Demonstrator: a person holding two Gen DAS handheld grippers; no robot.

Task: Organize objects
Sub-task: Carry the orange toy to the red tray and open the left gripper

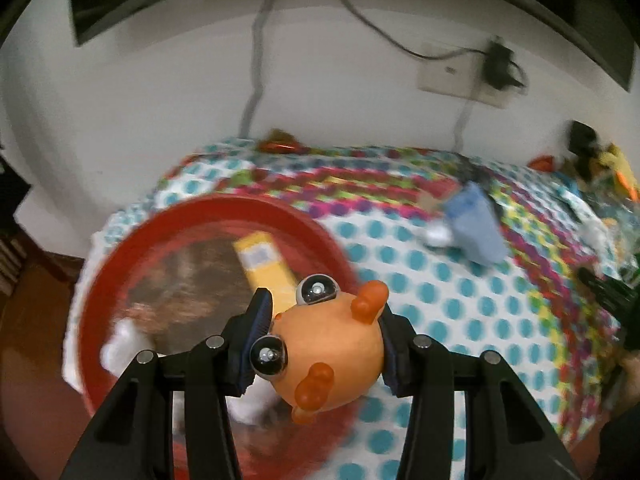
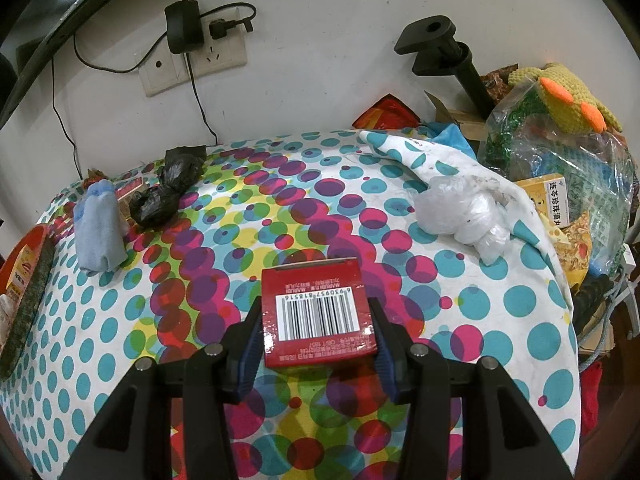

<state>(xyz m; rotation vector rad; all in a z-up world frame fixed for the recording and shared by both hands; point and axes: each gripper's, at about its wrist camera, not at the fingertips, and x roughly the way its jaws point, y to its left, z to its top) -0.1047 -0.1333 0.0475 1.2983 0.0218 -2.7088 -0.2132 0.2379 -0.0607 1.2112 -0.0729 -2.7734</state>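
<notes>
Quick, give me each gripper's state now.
Left gripper: closed on the orange toy.
Right gripper: closed on the red box.

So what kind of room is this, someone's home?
Probably a lived-in home. A table under a polka-dot cloth stands against a wall with a socket and charger, beside a crocheted toy and bagged clutter.

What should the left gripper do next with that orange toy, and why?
Probably carry it a little further over the red basin and let go. The left gripper is clamped on the orange toy at the basin's edge, where a yellow box already lies inside.
</notes>
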